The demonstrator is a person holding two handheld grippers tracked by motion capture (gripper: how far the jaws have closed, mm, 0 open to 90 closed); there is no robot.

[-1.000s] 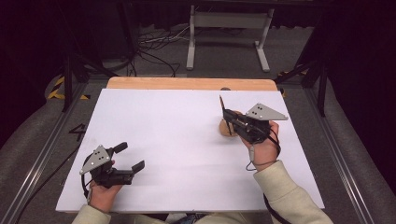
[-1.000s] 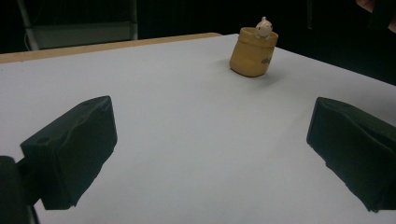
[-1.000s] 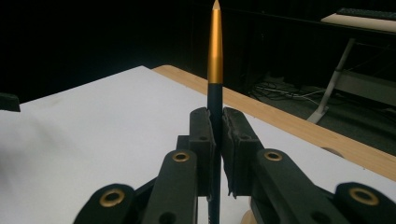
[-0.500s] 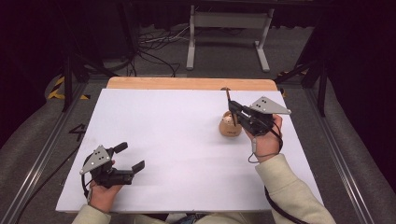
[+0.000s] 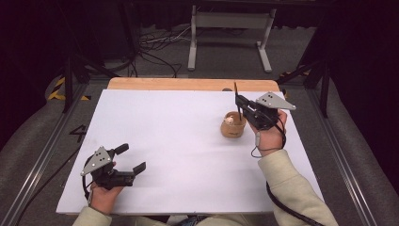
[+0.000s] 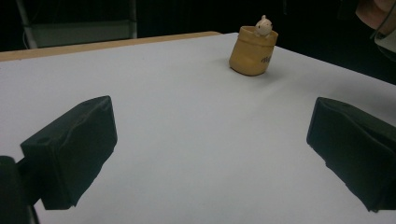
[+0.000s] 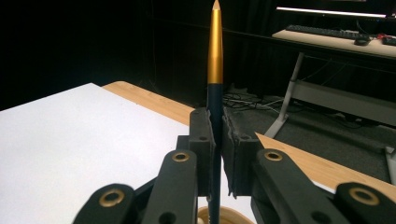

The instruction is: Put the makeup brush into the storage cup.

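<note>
Between your right gripper's (image 7: 217, 154) clenched pads stands a pen (image 7: 215, 56), upright, its lower end over the tan holder (image 5: 233, 126). Next: lower it straight in. Left gripper (image 5: 128, 159) idles, jaws released.

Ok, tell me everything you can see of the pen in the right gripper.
The pen is slim, with a dark barrel and a gold upper section that tapers to a point. It stands upright, pointed end up, clamped at its dark part between the fingers of the right gripper, which is shut on it. Its lower end reaches down over the opening of the small tan cup on the white table; whether it touches the cup is hidden.
</note>
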